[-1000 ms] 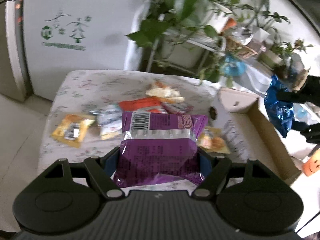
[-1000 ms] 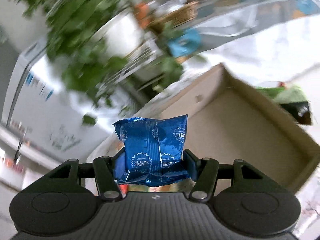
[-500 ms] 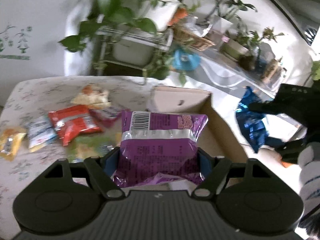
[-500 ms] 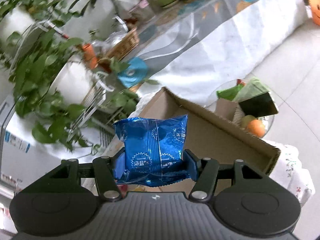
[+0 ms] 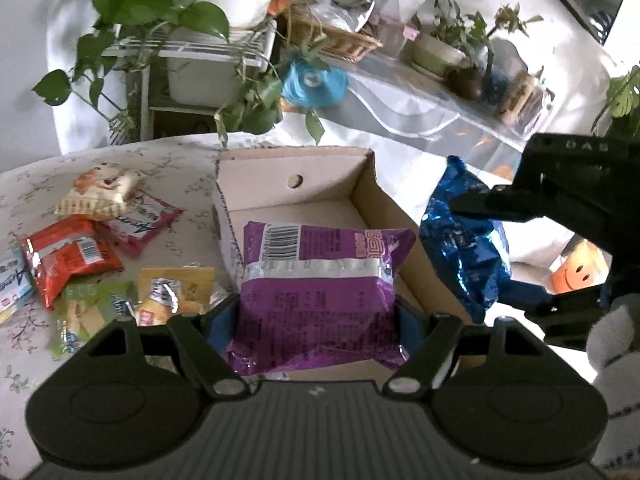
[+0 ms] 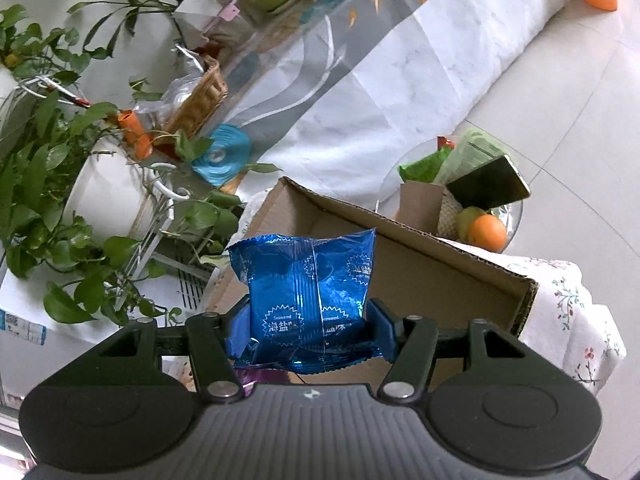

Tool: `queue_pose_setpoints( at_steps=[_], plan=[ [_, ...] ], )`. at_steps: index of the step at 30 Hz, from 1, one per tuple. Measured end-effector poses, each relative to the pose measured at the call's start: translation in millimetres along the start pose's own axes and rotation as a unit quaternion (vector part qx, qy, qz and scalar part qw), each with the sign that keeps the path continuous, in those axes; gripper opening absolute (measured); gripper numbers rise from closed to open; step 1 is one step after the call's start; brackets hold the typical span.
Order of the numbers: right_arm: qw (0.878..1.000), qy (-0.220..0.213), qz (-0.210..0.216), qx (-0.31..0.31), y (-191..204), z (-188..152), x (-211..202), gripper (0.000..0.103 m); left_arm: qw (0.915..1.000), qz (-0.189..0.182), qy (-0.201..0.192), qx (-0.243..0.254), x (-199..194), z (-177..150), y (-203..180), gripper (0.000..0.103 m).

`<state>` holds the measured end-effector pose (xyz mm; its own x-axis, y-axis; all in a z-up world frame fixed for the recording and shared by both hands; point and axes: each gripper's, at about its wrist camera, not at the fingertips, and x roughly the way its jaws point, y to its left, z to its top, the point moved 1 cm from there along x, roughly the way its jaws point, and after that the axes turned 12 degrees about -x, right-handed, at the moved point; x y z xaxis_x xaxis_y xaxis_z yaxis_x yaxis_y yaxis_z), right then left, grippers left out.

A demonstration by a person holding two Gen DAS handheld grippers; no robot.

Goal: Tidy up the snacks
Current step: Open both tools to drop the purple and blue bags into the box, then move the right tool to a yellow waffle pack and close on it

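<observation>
My left gripper [image 5: 318, 314] is shut on a purple snack packet [image 5: 320, 276], which hangs over the near end of an open cardboard box [image 5: 292, 184]. To its right, my right gripper [image 5: 494, 252] holds a blue snack packet [image 5: 464, 248] just beyond the box's right wall. In the right wrist view the blue snack packet [image 6: 308, 284] sits between the pads of my right gripper [image 6: 308, 330], whose jaws are opening, above the cardboard box [image 6: 400, 228]. Loose snacks lie left of the box: a red packet [image 5: 68, 256], a yellow packet [image 5: 172, 288] and a green packet [image 5: 84, 312].
The box and snacks rest on a table with a floral cloth [image 5: 180, 160]. Behind it stand potted plants on a white rack [image 5: 192, 48] and a wicker basket [image 5: 340, 40]. A glass bowl [image 6: 472, 200] with fruit and a phone sits on the tiled floor.
My left gripper has swung right with the purple packet, from above the loose snacks to above the box. The right gripper has rolled upright with the blue packet still between its pads.
</observation>
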<state>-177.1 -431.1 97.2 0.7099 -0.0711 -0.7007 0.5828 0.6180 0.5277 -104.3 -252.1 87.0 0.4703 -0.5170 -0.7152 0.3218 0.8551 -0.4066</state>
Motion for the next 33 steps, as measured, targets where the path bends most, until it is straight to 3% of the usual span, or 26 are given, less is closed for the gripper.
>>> queue_pose_setpoints(
  at_steps=[6,12,21,26,33],
  plan=[
    [1.0,0.0,-0.008,0.02,-4,0,0,0.078,0.9999,-0.011,0.004,0.003,3,4,-4,0.088],
    [1.0,0.002,0.004,0.01,1,-1,1,0.081,0.9999,-0.01,-0.005,0.004,-16,16,12,0.089],
    [0.997,0.014,0.049,-0.066,33,-8,8,0.085,0.999,0.038,-0.022,-0.007,-42,37,74,0.093],
    [0.989,0.029,0.076,-0.127,56,-17,14,0.085,0.9972,0.061,-0.025,-0.033,-50,46,114,0.093],
    [0.974,0.086,0.124,-0.172,83,-34,34,0.085,0.9919,0.1,-0.025,-0.074,-58,55,174,0.094]
  ],
)
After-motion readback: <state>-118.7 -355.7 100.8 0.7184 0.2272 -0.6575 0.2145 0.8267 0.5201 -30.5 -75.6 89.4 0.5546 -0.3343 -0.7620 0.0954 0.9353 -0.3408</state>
